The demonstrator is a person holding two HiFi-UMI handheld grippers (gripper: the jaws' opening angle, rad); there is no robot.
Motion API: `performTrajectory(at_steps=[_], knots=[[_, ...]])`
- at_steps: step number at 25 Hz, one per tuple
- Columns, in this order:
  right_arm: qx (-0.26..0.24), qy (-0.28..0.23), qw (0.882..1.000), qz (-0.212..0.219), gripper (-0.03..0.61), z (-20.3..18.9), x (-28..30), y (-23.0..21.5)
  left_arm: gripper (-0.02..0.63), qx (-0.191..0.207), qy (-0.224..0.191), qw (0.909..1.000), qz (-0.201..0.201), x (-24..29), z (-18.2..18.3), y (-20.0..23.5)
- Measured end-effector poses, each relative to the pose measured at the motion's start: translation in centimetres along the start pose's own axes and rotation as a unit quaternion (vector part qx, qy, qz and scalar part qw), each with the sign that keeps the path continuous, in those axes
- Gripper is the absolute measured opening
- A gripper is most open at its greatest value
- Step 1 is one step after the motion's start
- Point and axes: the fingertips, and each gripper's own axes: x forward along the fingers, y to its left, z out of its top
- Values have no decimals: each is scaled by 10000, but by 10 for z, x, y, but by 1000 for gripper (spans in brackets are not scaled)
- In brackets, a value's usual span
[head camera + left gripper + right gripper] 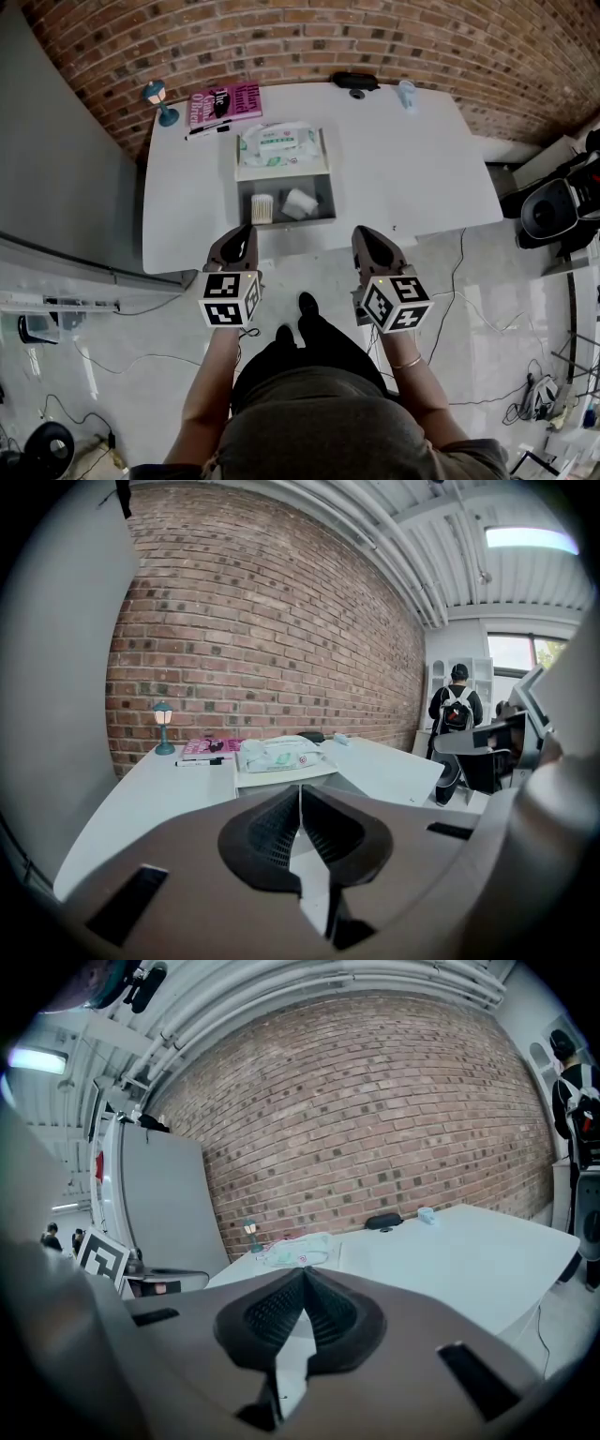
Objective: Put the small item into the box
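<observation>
Left gripper (247,229), right gripper (362,232) closed, empty; grey box (279,191) open, white wad (300,202) inside.

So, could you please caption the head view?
Left gripper and right gripper, shut and empty, held before the open box.

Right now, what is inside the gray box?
A ribbed beige item at left, a white item beside it. Whatever the box holds under the cream lid and wipes is hidden.
</observation>
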Motion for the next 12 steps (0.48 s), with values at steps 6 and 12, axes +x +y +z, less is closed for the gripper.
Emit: performTrajectory(at_steps=[6,12], knots=[[12,22,10000,-41,2,-2,2,-3,26,-21,1,10000,10,1,-1,1],[33,64,10000,0,2,-4,7,-5,26,-2,7,10000,11,5,0,2]])
